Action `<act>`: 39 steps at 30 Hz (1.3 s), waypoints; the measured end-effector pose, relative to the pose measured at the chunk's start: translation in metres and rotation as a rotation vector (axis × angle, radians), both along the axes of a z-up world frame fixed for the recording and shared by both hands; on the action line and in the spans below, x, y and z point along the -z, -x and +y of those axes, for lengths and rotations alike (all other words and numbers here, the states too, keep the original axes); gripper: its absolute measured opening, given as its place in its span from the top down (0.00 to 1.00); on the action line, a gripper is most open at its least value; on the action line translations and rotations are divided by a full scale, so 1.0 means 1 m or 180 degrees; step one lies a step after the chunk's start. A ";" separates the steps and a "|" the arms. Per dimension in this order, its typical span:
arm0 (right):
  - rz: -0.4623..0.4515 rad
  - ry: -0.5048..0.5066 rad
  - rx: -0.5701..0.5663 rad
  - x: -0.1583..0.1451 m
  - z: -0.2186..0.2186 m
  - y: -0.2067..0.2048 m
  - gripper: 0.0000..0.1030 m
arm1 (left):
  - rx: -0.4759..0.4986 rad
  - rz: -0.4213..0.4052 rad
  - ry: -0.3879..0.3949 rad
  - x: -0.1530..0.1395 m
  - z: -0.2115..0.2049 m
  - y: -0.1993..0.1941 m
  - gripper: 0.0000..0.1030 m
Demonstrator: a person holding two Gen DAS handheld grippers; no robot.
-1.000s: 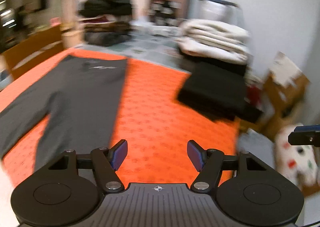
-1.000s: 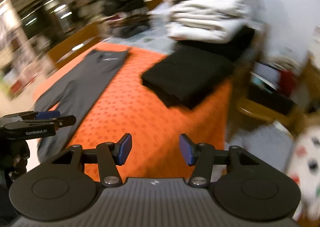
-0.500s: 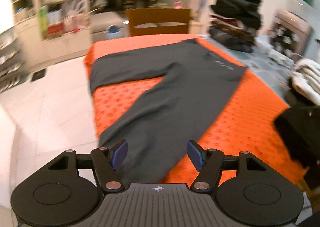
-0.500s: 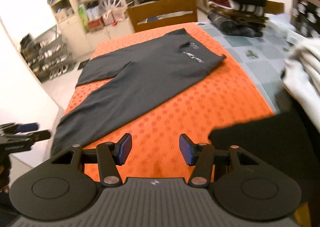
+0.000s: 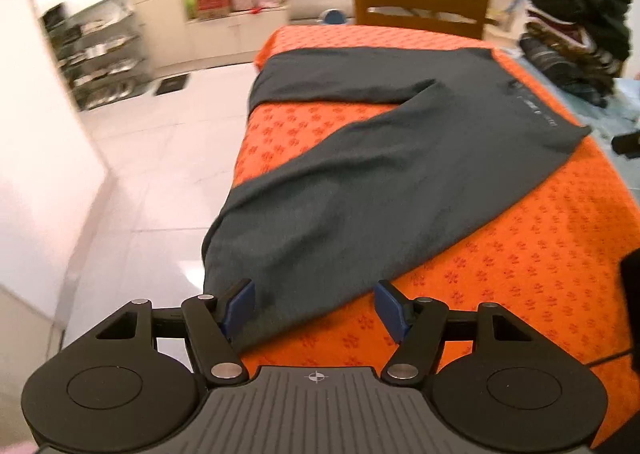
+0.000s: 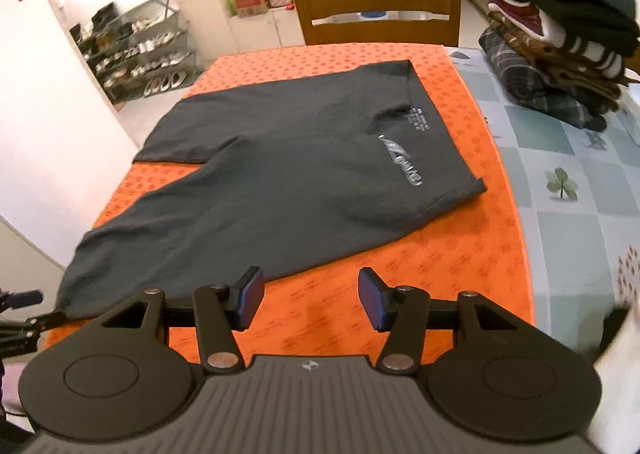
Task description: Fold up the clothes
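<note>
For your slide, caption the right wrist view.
Open right claw above orange tablecloth, facing unfolded dark grey trousers.

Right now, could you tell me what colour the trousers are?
Dark grey trousers, with pale lettering; clearest from the right wrist.

Trousers matt grey knit; orange cloth textured; chair wood.
</note>
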State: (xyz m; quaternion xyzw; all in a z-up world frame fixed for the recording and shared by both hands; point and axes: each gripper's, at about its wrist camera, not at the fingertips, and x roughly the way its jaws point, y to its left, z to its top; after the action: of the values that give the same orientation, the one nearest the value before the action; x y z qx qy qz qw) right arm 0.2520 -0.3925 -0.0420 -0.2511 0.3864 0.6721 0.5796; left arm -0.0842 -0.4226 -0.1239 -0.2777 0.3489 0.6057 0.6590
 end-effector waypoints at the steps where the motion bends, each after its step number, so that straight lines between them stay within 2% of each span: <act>1: 0.0014 0.0004 0.0017 0.002 0.005 -0.009 0.43 | -0.0062 0.0030 0.0014 0.001 -0.002 -0.003 0.34; 5: 0.0139 0.0011 0.0183 0.010 0.025 -0.046 0.43 | -0.0252 0.0114 0.0027 0.004 -0.006 -0.011 0.34; 12: 0.0426 0.0021 0.0774 0.038 0.057 -0.104 0.43 | -0.0410 0.0200 0.0046 0.009 0.002 -0.023 0.34; 15: 0.0522 0.0079 0.0896 0.055 0.073 -0.117 0.44 | -0.0390 0.0244 0.0043 0.009 0.006 -0.030 0.34; 18: 0.0651 0.0174 0.0920 0.072 0.087 -0.120 0.52 | -0.0368 0.0319 0.0049 0.012 0.009 -0.034 0.34; 20: 0.0736 0.0229 0.0902 0.082 0.094 -0.119 0.53 | -0.0383 0.0351 0.0073 0.014 0.011 -0.035 0.34; 24: 0.0790 0.0290 0.0879 0.092 0.106 -0.112 0.61 | -0.0394 0.0441 0.0121 0.023 0.017 -0.034 0.35; 26: 0.0805 0.0312 0.0885 0.095 0.111 -0.110 0.69 | -0.0369 0.0488 0.0151 0.028 0.021 -0.033 0.41; 28: 0.0813 0.0318 0.0913 0.097 0.115 -0.110 0.84 | -0.0323 0.0501 0.0158 0.034 0.022 -0.033 0.49; 30: 0.0841 0.0294 0.0939 0.094 0.115 -0.112 0.92 | -0.0252 0.0534 0.0093 0.037 0.021 -0.035 0.58; 33: 0.0880 0.0199 0.0972 0.085 0.113 -0.112 0.93 | -0.0036 0.0456 0.0051 0.037 0.018 -0.039 0.92; 34: 0.0885 0.0149 0.0982 0.081 0.112 -0.112 0.94 | -0.0012 0.0478 0.0025 0.037 0.017 -0.040 0.96; 39: 0.0905 -0.0109 0.1069 0.055 0.104 -0.107 0.94 | -0.0096 0.0571 -0.0225 0.025 0.013 -0.038 0.97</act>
State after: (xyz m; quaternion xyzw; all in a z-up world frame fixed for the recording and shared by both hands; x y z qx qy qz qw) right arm 0.3595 -0.2884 -0.0969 -0.0762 0.4892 0.6012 0.6273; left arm -0.0466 -0.4100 -0.1487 -0.2041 0.3807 0.6499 0.6253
